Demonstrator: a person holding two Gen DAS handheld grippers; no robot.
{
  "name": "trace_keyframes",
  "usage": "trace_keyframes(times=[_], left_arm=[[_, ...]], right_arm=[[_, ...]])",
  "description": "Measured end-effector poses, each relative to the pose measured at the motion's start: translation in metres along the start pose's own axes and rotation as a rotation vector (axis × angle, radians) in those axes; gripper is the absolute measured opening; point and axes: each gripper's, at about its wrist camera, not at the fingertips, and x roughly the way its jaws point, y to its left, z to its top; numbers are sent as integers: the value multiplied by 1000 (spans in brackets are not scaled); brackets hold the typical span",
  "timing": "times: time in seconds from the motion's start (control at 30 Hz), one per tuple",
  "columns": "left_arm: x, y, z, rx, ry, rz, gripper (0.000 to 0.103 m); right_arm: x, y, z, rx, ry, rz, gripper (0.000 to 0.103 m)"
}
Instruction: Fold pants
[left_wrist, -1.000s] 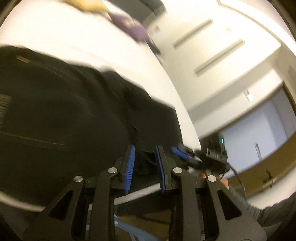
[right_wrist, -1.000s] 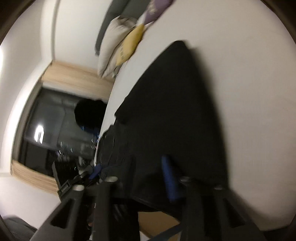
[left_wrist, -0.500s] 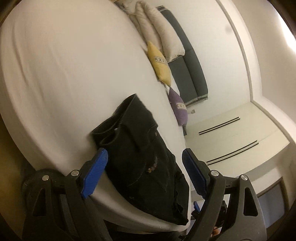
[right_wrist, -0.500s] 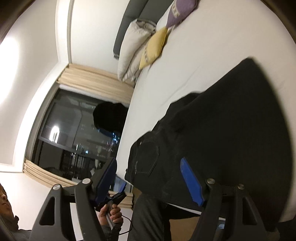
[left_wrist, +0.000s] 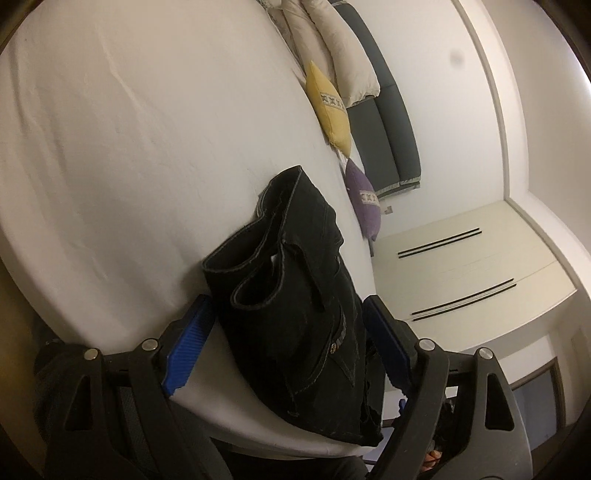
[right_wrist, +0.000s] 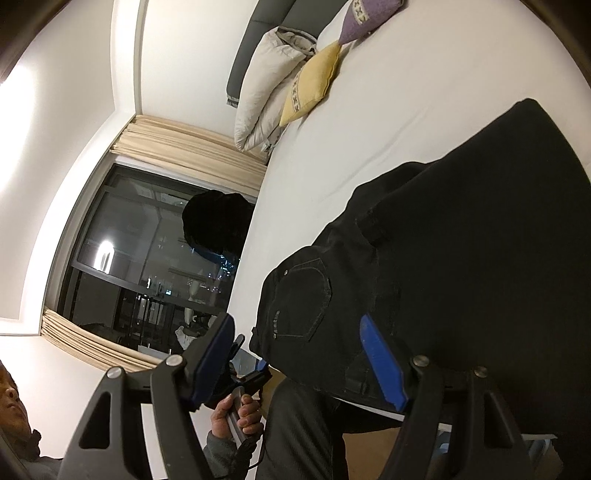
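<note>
- Pants (right_wrist: 461, 240): right and lower parts cut off by the right wrist view's edge; near hem hidden behind the right tongs (right_wrist: 299, 358).
- Pants (left_wrist: 295, 314), left wrist view: lower corner hidden behind the left tongs (left_wrist: 286, 350).
- Bed (left_wrist: 129, 147): left side cut off.
- Person's face (right_wrist: 9, 395): cropped at the edge.
- Purple cushion (right_wrist: 369, 14): top cut off.
- Objects beyond the window (right_wrist: 155, 266): too small to tell.

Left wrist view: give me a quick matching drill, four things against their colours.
Things:
1. pants
2. upper cushion
3. lower cushion
4. pads on the left gripper fingers

Colours:
A. purple
B. blue
C. black
D. yellow

Pairs: 1-C, 2-D, 3-A, 4-B
</note>
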Motion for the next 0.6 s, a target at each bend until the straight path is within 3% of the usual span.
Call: trace_keyframes(times=[0.07, 0.17, 0.23, 0.27, 0.5, 0.6], left_arm=[[3, 0, 3, -3, -2, -10, 80], [2, -3, 5, -7, -6, -6, 65], [4, 0, 7, -19, -8, -4, 37], [5, 0, 7, -24, -6, -1, 33], [5, -9, 8, -21, -9, 28, 25], [3, 2, 8, -90, -11, -12, 22]], right_arm=[[1, 1, 0, -2, -1, 6, 74], [2, 1, 1, -1, 0, 5, 74], [1, 0, 0, 3, 3, 0, 73], [2, 0, -1, 3, 4, 0, 73], [-1, 0, -3, 9, 0, -4, 72], [-3, -5, -5, 21, -7, -8, 72]])
